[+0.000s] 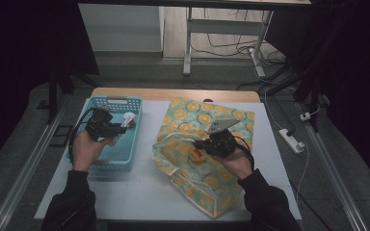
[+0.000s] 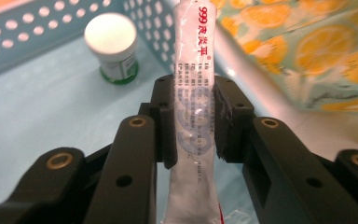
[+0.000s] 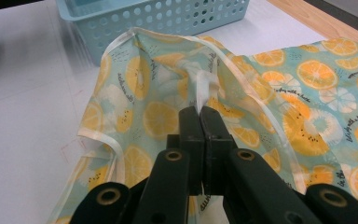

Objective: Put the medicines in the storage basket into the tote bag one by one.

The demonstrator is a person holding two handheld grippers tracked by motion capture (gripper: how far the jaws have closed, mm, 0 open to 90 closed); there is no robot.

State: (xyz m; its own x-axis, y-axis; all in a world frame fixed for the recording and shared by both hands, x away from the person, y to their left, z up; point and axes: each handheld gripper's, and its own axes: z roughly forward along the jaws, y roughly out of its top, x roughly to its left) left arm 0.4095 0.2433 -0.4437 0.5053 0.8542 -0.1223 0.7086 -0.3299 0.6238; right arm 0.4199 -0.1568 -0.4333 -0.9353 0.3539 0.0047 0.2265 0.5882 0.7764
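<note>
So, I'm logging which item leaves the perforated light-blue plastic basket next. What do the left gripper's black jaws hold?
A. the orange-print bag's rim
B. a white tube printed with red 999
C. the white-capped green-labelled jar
B: in the left gripper view the left gripper clamps the white tube; the jar stands in the basket.

A slim white plastic ointment tube with red print [image 2: 193, 107] is held upright above the blue basket. A lemon-patterned, transparent-fronted fabric pouch [image 3: 168, 112] is pinched at its rim.
</note>
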